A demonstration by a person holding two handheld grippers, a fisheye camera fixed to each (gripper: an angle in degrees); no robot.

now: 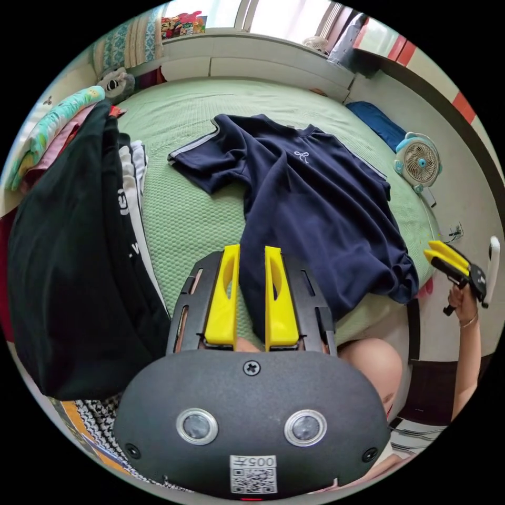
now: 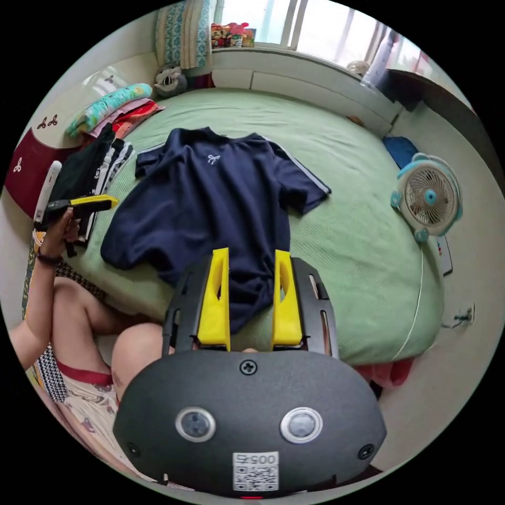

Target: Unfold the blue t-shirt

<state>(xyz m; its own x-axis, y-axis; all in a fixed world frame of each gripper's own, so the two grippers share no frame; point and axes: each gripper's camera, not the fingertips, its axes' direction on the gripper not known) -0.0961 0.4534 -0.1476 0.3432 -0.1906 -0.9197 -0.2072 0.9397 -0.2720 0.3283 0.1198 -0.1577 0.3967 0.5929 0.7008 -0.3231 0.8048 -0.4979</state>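
Observation:
The blue t-shirt lies spread out on the green bed, front up, with both sleeves out. Its hem bunches at the near bed edge. My left gripper hovers over that near edge, open by a narrow gap with nothing between the jaws. In the right gripper view the t-shirt is also flat, and my right gripper stands open above its hem, holding nothing. In each view a hand holds the other gripper off the side of the bed: the right gripper and the left gripper.
A pile of dark and striped clothes sits on the bed's left side, with folded bright fabrics behind it. A small fan and a blue mat lie on the floor to the right. The person's knees are at the bed's near edge.

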